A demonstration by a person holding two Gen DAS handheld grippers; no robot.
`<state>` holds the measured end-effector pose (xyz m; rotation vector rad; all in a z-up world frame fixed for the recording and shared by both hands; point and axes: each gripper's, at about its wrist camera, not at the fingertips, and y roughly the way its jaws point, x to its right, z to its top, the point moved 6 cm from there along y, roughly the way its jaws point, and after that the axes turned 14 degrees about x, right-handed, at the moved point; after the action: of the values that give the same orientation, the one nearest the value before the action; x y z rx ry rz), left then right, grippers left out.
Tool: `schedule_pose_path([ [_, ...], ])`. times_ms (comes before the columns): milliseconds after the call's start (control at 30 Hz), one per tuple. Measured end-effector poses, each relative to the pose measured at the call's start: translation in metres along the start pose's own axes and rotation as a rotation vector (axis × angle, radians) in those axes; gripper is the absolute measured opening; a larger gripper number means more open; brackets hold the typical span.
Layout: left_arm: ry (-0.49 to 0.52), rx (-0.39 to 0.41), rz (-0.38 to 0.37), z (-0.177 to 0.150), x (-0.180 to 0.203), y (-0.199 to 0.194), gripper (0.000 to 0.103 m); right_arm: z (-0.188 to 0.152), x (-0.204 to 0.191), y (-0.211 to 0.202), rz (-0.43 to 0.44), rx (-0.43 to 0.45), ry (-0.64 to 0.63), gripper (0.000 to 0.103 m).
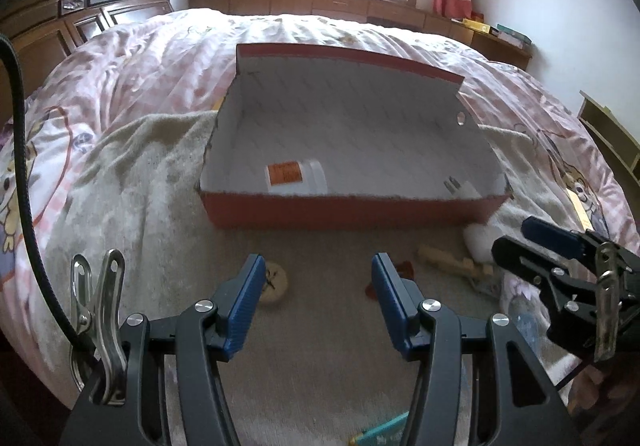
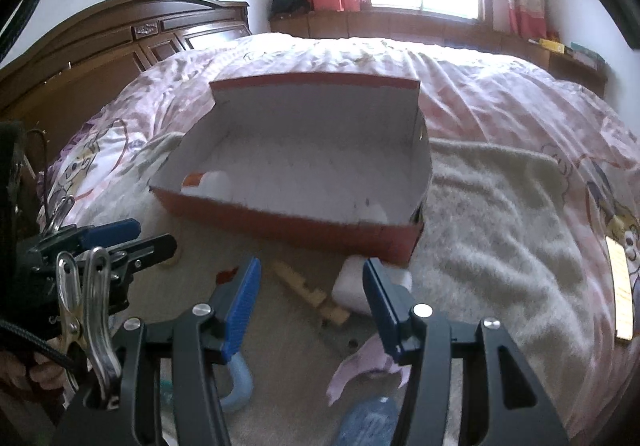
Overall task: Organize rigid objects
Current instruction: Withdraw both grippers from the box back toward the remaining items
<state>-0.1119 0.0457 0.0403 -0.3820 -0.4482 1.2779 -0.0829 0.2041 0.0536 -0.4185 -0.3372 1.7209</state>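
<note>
You're hovering both grippers, left (image 1: 318, 278) and right (image 2: 310, 282), wide open and empty. The white labelled bottle (image 1: 296, 176) is sitting in the red cardboard box (image 1: 344, 212); the wooden block piece (image 2: 308, 296) and white foam chunk (image 2: 354, 292) are waiting outside.

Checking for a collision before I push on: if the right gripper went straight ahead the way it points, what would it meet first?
Most likely the white block lying just past the open right gripper, with the wooden piece beside it. Behind them stands the red box. Depth is hard to judge here.
</note>
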Motion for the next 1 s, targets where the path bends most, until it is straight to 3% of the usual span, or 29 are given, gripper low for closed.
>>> schedule_pose_path([
  [500,-0.001,-0.038,-0.023,-0.04,0.005,-0.029,0.056,-0.05,-0.002,-0.031,-0.015,-0.047,0.042,0.056],
  [1000,0.047,-0.081,-0.084,-0.073,0.023,-0.049,0.056,-0.077,0.007,-0.053,-0.039,-0.07,0.062,0.056],
])
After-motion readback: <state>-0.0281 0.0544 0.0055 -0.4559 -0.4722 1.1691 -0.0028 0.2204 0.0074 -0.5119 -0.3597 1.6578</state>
